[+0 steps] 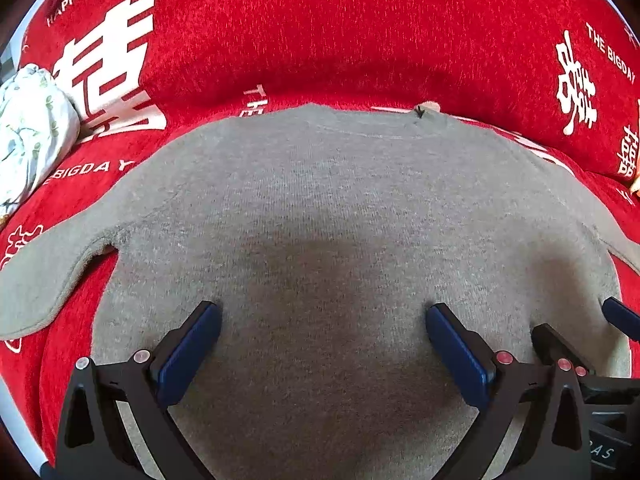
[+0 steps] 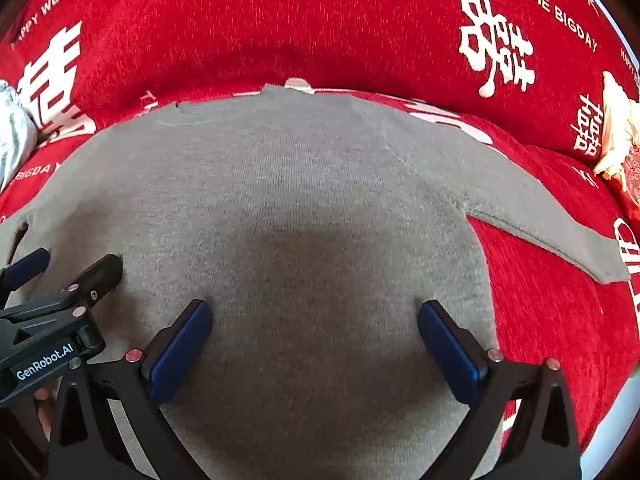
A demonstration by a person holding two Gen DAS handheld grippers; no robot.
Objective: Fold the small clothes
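Note:
A small grey knit sweater (image 1: 320,200) lies spread flat on a red cover (image 1: 304,32), neckline at the far side, its left sleeve (image 1: 36,280) stretched out to the left. My left gripper (image 1: 322,320) hovers open over the lower body of the sweater, nothing between its blue pads. In the right wrist view the same sweater (image 2: 304,184) fills the middle, its right sleeve (image 2: 560,232) running out to the right. My right gripper (image 2: 314,318) stands open over the sweater too. The two grippers are side by side: the right gripper's fingers (image 1: 560,348) show at the left view's right edge.
The red cover (image 2: 320,20) carries white characters and lettering and rises into a back cushion behind the sweater. A bundled white floral cloth (image 1: 32,128) sits at the far left. A cream and red decorated object (image 2: 620,140) rests at the far right. The left gripper (image 2: 60,288) shows at the right view's left edge.

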